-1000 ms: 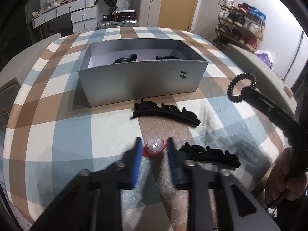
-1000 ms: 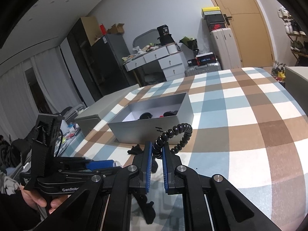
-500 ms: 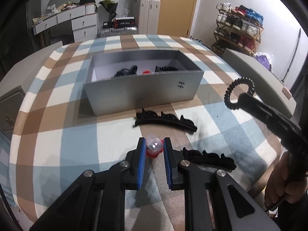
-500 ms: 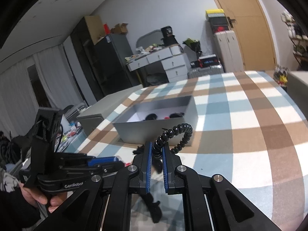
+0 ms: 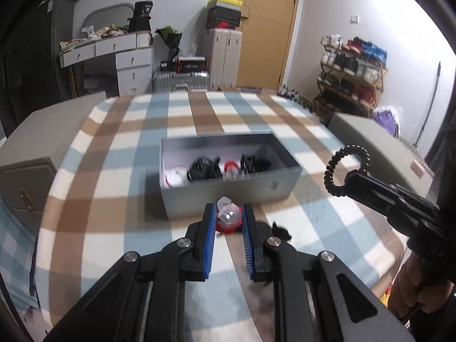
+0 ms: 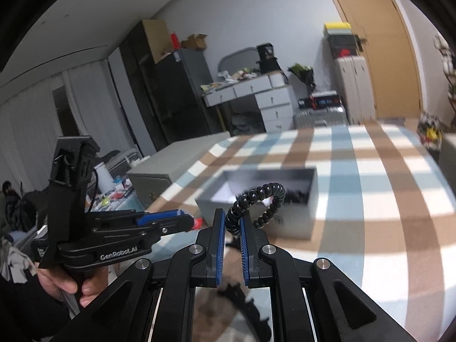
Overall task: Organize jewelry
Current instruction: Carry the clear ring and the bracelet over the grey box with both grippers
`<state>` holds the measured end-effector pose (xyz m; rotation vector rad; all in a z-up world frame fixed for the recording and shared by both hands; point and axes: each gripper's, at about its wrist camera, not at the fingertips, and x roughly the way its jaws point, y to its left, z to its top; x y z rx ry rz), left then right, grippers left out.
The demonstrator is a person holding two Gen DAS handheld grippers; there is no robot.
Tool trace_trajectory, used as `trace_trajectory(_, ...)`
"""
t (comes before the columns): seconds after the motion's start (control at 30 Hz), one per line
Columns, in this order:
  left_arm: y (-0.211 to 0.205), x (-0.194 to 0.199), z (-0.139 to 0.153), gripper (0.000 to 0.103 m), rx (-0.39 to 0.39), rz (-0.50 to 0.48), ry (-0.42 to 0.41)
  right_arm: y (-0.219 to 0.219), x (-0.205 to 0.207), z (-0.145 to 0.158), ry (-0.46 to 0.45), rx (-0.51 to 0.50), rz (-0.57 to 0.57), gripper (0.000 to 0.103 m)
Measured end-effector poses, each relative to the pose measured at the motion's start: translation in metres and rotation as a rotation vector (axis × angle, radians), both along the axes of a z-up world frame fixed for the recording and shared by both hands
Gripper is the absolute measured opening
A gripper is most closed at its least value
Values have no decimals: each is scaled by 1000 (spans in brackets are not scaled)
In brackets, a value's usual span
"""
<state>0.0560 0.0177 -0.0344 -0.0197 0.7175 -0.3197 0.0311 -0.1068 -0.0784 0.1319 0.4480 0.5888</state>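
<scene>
left gripper (image 5: 228, 219) clamping red-clear clip (image 5: 228, 219), grey box (image 5: 228, 168) beyond, right gripper (image 5: 348, 177) pinching black coil tie (image 5: 342, 171)

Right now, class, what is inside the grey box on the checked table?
Inside the grey box: a white item, black hair clips, a red-and-clear piece, more black clips. The near wall hides the floor's front strip.

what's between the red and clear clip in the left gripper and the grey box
Nothing: in the left wrist view only bare checked tablecloth shows between the red and clear clip and the grey box.
</scene>
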Motion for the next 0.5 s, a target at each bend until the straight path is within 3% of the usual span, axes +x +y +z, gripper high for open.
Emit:
trace_trajectory(0.13,9,17,12,13,-43,7,-13,6,16,10,7,24,25,9)
trace_trajectory(0.5,14,50,24,13,-61,5,-51,11,81,19,153,102,49,9)
